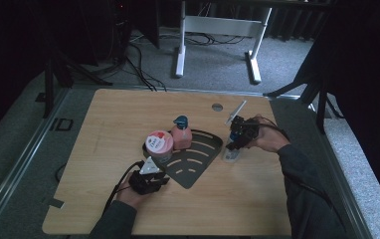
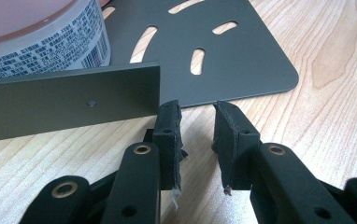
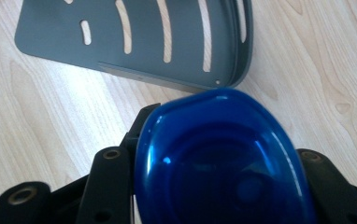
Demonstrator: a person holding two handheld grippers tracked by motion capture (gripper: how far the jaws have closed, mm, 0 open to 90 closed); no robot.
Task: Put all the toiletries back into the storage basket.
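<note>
Wooden table (image 1: 103,199), items as found: grey slotted corner rack (image 1: 198,164) at centre, carrying a pink-lidded tub (image 1: 159,144) and a pink pump bottle (image 1: 181,134). Left gripper (image 2: 197,128) — jaws parted, nothing between them, tips just beside the rack's wall. Right gripper (image 1: 235,142) — clenched on a blue-capped bottle (image 3: 223,163), just beside the rack's curved edge

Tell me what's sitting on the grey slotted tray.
On the grey slotted tray stand a round tub with a pink lid and a pink pump bottle behind it, both at its back end. The slots under them are covered; the tray's near part lies bare.
</note>
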